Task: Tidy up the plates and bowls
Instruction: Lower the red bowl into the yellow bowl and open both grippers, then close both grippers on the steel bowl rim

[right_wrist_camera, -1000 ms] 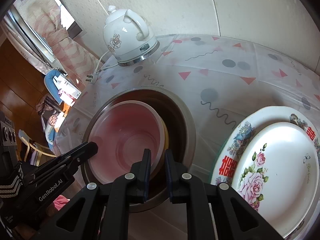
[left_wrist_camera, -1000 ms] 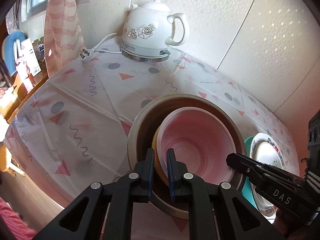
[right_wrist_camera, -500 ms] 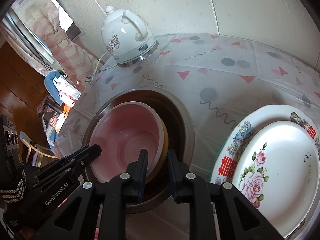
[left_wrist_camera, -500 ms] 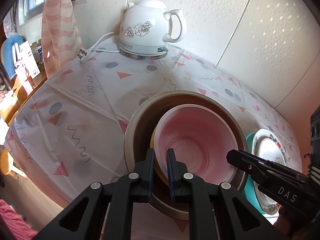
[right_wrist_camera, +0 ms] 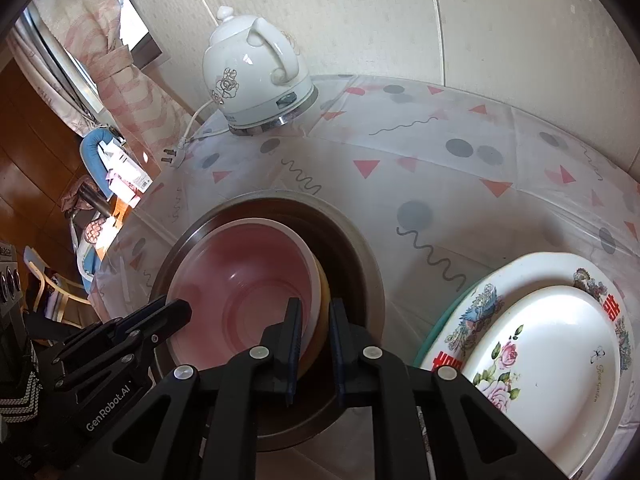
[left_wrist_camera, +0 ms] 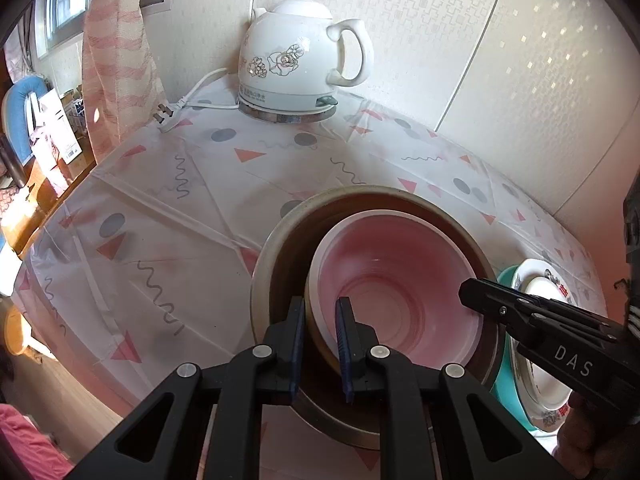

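1. Plastic tablecloth (left_wrist_camera: 192, 208), white with pink triangles, grey dots and squiggles, covers the table, which stands against a pale patterned wall.
2. Brown-lined large bowl (left_wrist_camera: 280, 248) with a pale rim sits on the cloth near its front edge; in the right wrist view the same large bowl (right_wrist_camera: 352, 264) lies to the left of the plates.
3. Stacked plates lie to the right of the bowls: a floral plate (right_wrist_camera: 480, 312) with red characters and a bird rests on a teal plate (right_wrist_camera: 440, 328), and a smaller white plate (right_wrist_camera: 560, 360) with roses lies on top. In the left wrist view the stack is at the right edge, just beside the large bowl.
4. White kettle (left_wrist_camera: 300, 64) with a flower print stands on its base at the back of the table, near the wall; its cord and plug (left_wrist_camera: 164, 114) lie on the cloth to its left.
5. Pink bowl (left_wrist_camera: 392, 280) is nested in a yellow bowl (right_wrist_camera: 322, 308), and both sit inside the large bowl.
6. Left gripper (left_wrist_camera: 318, 344) has its jaws narrowly parted, straddling the near rims of the pink and yellow bowls; whether the pads press the rims I cannot tell.
7. Right gripper (right_wrist_camera: 312, 344) likewise straddles the opposite side of those rims, jaws narrowly apart, contact unclear.
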